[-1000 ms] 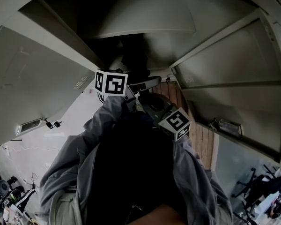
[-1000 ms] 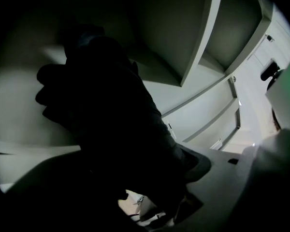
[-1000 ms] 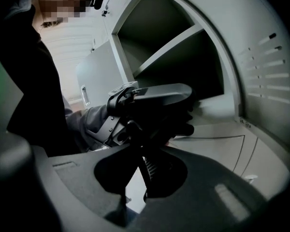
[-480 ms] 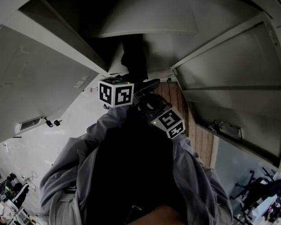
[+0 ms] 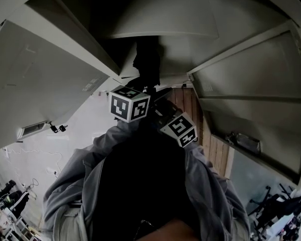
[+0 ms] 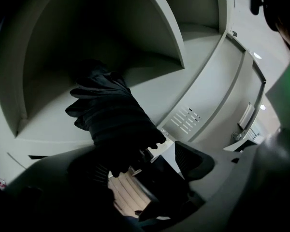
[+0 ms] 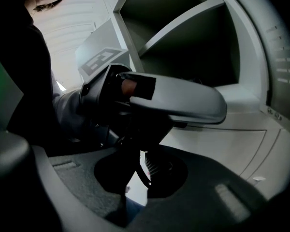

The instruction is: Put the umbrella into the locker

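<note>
Jaws of the left gripper [image 6: 150, 166] are set wide and filled by the folded black umbrella [image 6: 111, 115]. The fabric is pressed against the left jaw, while a sliver of light is seen at the tip of the right pad [image 6: 193, 158], so the hold is judged to be made deeper in. Jaws of the right gripper [image 7: 135, 187] are drawn nearly together on a thin dark piece, which is judged to be the umbrella's handle end or strap. This gripper is placed just behind and below the left one.

From the grippers the umbrella is pointed up at the locker [image 5: 160, 21]. Its top is seen at the mouth of the open compartment, but how deep it reaches cannot be told. The lower half is outside, and the door [image 5: 35, 79] is swung well clear to the left.

The step in hand is judged to be the push inward. It is best done with the umbrella kept in line with the opening, so that the loose folds are not snagged on the shelf edge [image 6: 87, 138]. The right gripper's hold should be let go first, since it trails. The umbrella should be laid flat on the compartment floor before the left jaws are opened, otherwise it may be tipped back out.
</note>
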Available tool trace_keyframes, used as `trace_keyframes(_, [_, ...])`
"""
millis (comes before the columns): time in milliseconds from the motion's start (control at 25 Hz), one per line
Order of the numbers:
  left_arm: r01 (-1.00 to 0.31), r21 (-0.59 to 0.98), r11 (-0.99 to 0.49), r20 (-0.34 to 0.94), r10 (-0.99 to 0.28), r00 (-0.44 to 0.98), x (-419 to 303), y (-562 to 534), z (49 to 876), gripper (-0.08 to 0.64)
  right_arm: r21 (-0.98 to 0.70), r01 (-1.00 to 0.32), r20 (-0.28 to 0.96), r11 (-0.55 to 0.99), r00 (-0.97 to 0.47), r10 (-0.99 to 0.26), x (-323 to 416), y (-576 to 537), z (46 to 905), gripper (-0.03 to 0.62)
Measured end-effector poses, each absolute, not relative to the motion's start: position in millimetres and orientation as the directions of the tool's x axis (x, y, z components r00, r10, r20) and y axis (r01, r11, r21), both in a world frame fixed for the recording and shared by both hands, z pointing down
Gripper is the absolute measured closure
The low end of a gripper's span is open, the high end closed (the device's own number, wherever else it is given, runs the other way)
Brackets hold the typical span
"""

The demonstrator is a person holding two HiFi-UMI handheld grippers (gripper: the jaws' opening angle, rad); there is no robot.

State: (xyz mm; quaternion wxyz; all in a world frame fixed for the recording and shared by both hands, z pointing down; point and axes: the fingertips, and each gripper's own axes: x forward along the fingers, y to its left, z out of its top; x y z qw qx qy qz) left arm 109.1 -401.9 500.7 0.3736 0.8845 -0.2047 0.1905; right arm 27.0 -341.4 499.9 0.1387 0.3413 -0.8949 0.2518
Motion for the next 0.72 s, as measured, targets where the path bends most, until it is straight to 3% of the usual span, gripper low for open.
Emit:
trace_keyframes(160, [-0.517,0.555,-0.652,0.524,-0.208,0.826,102,-402,503,0.183,-0.360,-0.674,0.422,0.644,-0.734,-0.532,21,-344,501,0.559])
trace_keyframes(520, [-0.491,0.551,-0.674,0.454,-0.252,0.855,79,-412,469,0.183,-0.417,-0.688,0.359,0.594,-0.725,-0.588,32,-360,496,0.539])
trace_keyframes(720, [-0.498,0.495,-0.712,0.373,-0.343,0.862,55,-412,445,0.184,-0.391,-0.706,0.368,0.590,-0.708,-0.603,30,-368,493,0.540])
